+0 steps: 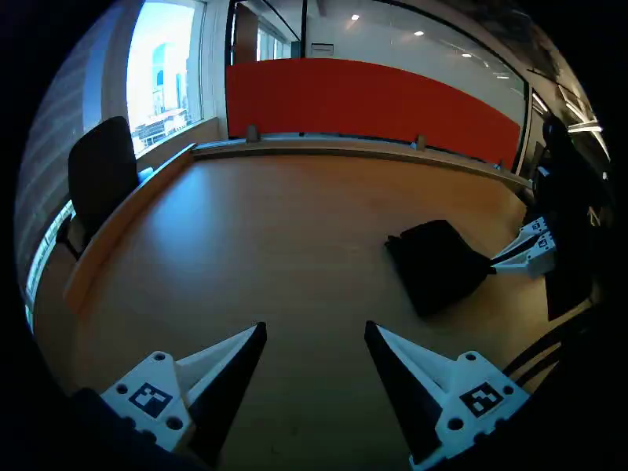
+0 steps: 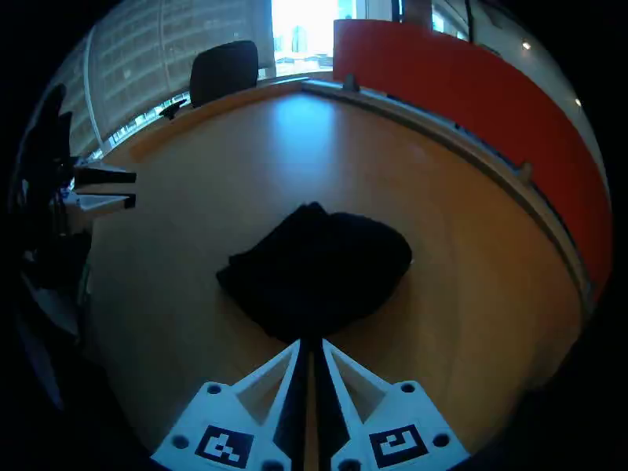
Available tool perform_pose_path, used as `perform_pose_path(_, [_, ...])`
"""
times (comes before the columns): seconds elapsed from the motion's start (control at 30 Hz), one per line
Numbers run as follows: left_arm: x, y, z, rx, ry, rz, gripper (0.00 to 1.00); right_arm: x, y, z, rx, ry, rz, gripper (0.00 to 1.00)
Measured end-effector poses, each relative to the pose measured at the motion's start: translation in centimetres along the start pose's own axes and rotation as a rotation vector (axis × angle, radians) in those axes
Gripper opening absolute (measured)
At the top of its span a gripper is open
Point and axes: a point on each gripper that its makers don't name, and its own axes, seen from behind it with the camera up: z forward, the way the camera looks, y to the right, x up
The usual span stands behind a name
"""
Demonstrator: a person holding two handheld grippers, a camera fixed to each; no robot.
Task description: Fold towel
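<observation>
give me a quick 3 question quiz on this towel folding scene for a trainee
1. True or false: the left hand-held gripper is open above a bare part of the table.
2. Multiple choice: what does the right hand-held gripper pinch? A) the near edge of the dark towel B) a cup handle C) nothing at all
3. Fill in the blank: the panel standing behind the table's far edge is ___ in colour.

Key: 1 true; 2 A; 3 red
</observation>
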Motion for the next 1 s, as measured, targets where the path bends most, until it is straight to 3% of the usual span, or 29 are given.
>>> perform_pose_path(0.4, [0.4, 0.3, -0.2, 0.0, 0.011, 0.022, 0.93, 7.5, 1.6, -3.4, 0.0, 0.101, -0.066, 0.05])
perform_pose_path(0.77, [1.8, 0.3, -0.4, 0.005, 0.04, 0.026, 0.93, 14.5, 3.3, -7.6, -0.023, 0.201, -0.084, 0.05])
perform_pose_path(1.0, [2.5, 0.7, -0.5, 0.002, 0.054, 0.028, 0.93, 15.5, 4.6, -9.2, -0.038, 0.221, -0.079, 0.05])
